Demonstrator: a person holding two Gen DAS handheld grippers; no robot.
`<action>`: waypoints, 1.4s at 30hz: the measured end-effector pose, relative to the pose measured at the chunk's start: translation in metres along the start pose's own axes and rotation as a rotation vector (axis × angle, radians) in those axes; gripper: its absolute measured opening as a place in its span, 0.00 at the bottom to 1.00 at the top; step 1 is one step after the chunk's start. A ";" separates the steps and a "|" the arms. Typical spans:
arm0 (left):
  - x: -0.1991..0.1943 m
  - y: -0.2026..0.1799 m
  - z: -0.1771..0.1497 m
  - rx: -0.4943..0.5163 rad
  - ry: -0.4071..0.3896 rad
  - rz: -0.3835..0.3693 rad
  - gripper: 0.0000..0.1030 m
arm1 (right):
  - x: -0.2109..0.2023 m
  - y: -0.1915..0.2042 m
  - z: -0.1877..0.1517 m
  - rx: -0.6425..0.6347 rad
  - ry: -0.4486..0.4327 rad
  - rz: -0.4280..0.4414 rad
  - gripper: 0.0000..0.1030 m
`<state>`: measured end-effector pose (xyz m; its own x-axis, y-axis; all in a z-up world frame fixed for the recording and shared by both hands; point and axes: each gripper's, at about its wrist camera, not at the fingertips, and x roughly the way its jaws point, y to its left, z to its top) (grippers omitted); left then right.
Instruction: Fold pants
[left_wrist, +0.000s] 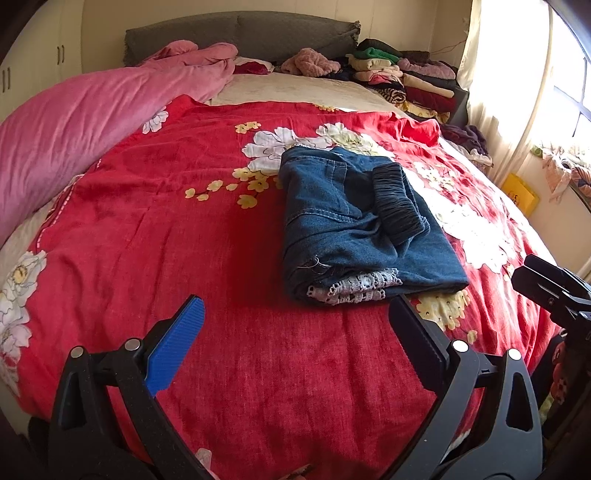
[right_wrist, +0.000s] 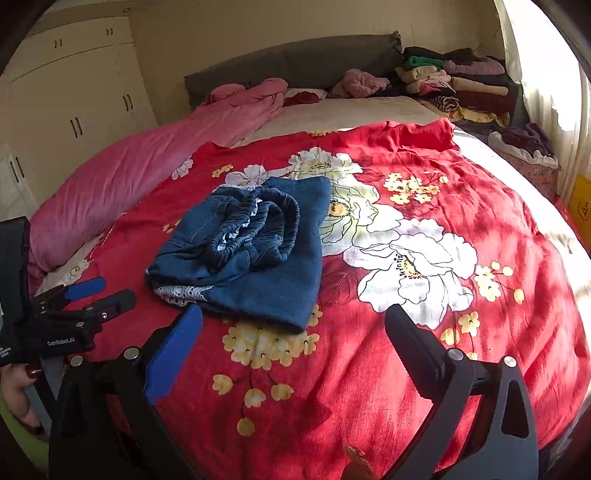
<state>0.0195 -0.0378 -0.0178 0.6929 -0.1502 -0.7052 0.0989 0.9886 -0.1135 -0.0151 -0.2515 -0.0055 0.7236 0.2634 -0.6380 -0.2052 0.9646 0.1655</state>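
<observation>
Only one pair of pants (left_wrist: 364, 225) lay folded in a compact bundle on the red floral bedspread (left_wrist: 229, 354), elastic waistband on top. Two claws hovered near its front edge: the left claw (left_wrist: 295, 332) and the right claw (right_wrist: 293, 343), both spread wide, gripping nothing. One pink blanket (left_wrist: 85, 122) lay alongside.

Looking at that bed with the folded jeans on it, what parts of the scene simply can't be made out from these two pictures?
- Underside and inner layers of the folded jeans: both views, hidden by the top denim layer.
- Window: left wrist view, washed out by glare, cut by the edge.
- Yellow box: right wrist view, cut by the edge; print too small.
- Clothes pile: individual garments too small to tell.
- Person's hand: mostly outside the edge.
</observation>
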 end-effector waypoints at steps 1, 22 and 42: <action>0.000 0.000 0.000 0.000 0.001 0.000 0.91 | 0.000 0.000 0.000 0.000 0.001 -0.001 0.96; 0.002 0.001 -0.001 -0.010 0.004 0.007 0.91 | 0.000 0.000 0.000 0.008 0.003 -0.002 0.96; 0.002 0.002 -0.001 -0.010 0.004 0.009 0.91 | -0.001 -0.001 0.000 0.005 0.002 -0.009 0.96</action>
<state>0.0204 -0.0357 -0.0206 0.6908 -0.1410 -0.7091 0.0852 0.9898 -0.1138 -0.0156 -0.2530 -0.0050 0.7244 0.2547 -0.6406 -0.1955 0.9670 0.1633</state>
